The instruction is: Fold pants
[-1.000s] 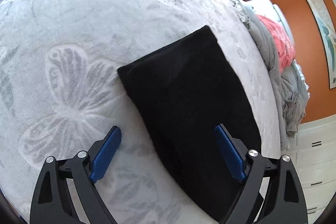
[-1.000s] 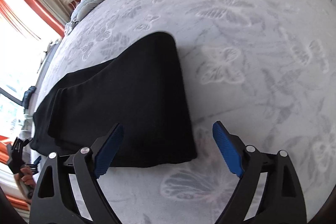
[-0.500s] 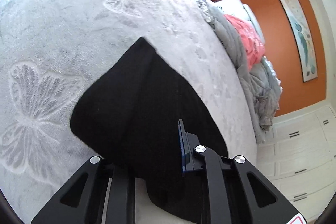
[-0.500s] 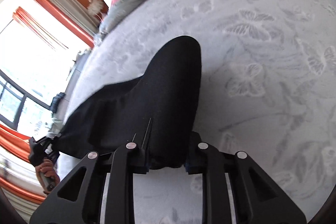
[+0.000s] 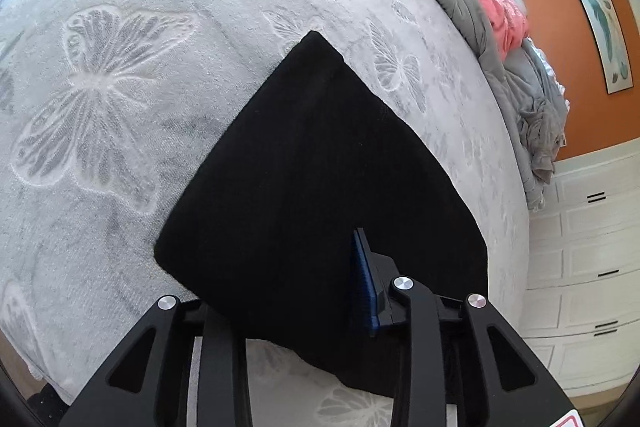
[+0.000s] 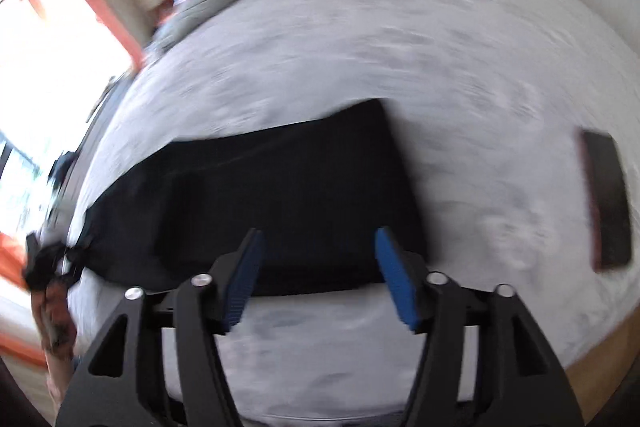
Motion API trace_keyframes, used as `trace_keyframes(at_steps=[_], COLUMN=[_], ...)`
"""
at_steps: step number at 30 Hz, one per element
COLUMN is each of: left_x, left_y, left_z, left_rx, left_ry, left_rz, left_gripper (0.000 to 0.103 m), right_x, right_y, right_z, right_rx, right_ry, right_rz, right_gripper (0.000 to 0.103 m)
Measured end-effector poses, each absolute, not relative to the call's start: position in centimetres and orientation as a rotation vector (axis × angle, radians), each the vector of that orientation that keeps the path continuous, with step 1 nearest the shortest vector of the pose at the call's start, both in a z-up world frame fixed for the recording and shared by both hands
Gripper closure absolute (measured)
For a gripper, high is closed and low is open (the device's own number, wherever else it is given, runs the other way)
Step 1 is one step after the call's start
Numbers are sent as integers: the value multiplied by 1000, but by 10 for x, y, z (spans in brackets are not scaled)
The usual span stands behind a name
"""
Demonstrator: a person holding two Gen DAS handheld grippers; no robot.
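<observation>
1. We see the black fleece pants (image 5: 312, 187), folded into a thick pad, lying on the pale grey butterfly-embossed bedspread (image 5: 120, 75).
2. Our left gripper (image 5: 280, 291) has black cloth between its fingers; its jaws have just been opening a little, and we cannot tell whether the pads still press on the fabric. Only the blue pad at 4 o'clock shows; the other is hidden under the cloth.
3. Our right gripper (image 6: 318, 275) has just been spreading and now stands apart with nothing gripped, above the near edge of the pants (image 6: 280, 203).
4. In the blurred right view, a dark flat rectangular phone-like slab (image 6: 606, 203) lies at 3 o'clock, well apart from the pants.
</observation>
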State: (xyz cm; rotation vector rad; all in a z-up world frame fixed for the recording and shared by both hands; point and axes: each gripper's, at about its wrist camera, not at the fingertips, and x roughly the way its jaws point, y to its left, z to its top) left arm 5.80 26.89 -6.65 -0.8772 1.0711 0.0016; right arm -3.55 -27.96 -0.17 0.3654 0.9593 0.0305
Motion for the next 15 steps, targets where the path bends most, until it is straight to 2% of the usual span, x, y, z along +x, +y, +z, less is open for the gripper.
trace_keyframes(at_steps=[2, 8, 9, 10, 11, 12, 15], left_x=[59, 60, 60, 60, 59, 59, 58], left_y=[272, 274, 275, 276, 278, 279, 280], left_z=[-72, -69, -70, -71, -72, -72, -72], left_rx=[-904, -918, -922, -928, -933, -935, -929], left_ry=[1075, 1072, 1072, 1075, 1079, 1080, 1087], left_rz=[2, -37, -48, -57, -65, -72, -83], left_gripper=[72, 62, 62, 62, 62, 62, 62], right_x=[-27, 16, 22, 24, 26, 26, 33], right_y=[-223, -108, -99, -96, -94, -95, -103], right_z=[-6, -62, -72, -76, -75, -71, -36], right_rx=[253, -13, -56, -102, -129, -127, -17], right_ry=[964, 1034, 1037, 1018, 999, 999, 953], right_rz=[152, 260, 231, 204, 197, 179, 179], right_gripper=[37, 37, 40, 55, 77, 83, 84])
